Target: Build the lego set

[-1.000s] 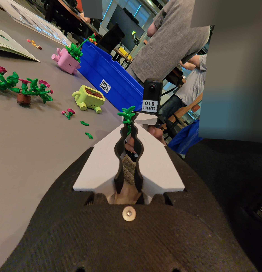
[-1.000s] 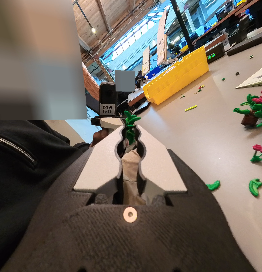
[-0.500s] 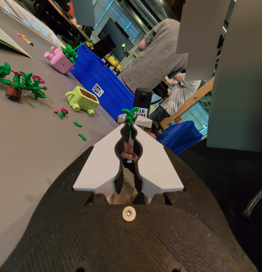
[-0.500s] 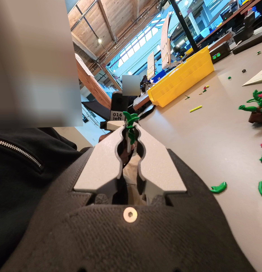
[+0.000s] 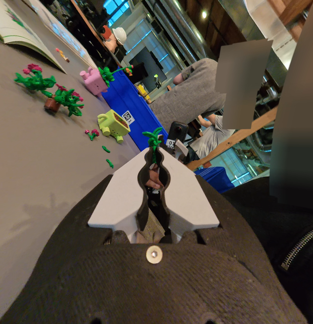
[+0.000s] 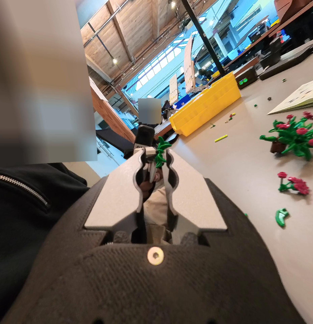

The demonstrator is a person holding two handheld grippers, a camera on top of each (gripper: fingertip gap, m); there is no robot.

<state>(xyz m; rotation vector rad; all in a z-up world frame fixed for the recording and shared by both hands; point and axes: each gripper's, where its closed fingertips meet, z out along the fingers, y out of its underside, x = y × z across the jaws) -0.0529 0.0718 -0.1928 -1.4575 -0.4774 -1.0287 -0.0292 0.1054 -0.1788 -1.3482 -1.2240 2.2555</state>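
Observation:
My left gripper (image 5: 154, 149) is shut on a small green leafy stem (image 5: 153, 140), held up off the grey table (image 5: 38, 166). My right gripper (image 6: 155, 152) faces it tip to tip. Its jaws stand apart around the stem (image 6: 161, 149), which sits close to one finger, so it is open. The left gripper's tips (image 6: 149, 151) show just beyond it. The right gripper also shows in the left wrist view (image 5: 177, 146). A flowering plant in a brown pot (image 5: 52, 105) (image 6: 292, 140) lies on the table.
A lime pot (image 5: 115, 126), a pink pot (image 5: 94, 84) and a blue bin (image 5: 131, 105) stand at the far edge. A flower sprig (image 6: 292, 185), loose green leaves (image 5: 106, 149) (image 6: 281, 217), a yellow bin (image 6: 205, 108) and a booklet (image 6: 301, 98) are on the table. People stand behind. Some 5 centimeters of space lies between my two pairs of fingers.
My right gripper has opened off the green stem, which both grippers held before. The left gripper still holds it. Both grippers have tilted and shifted a little.

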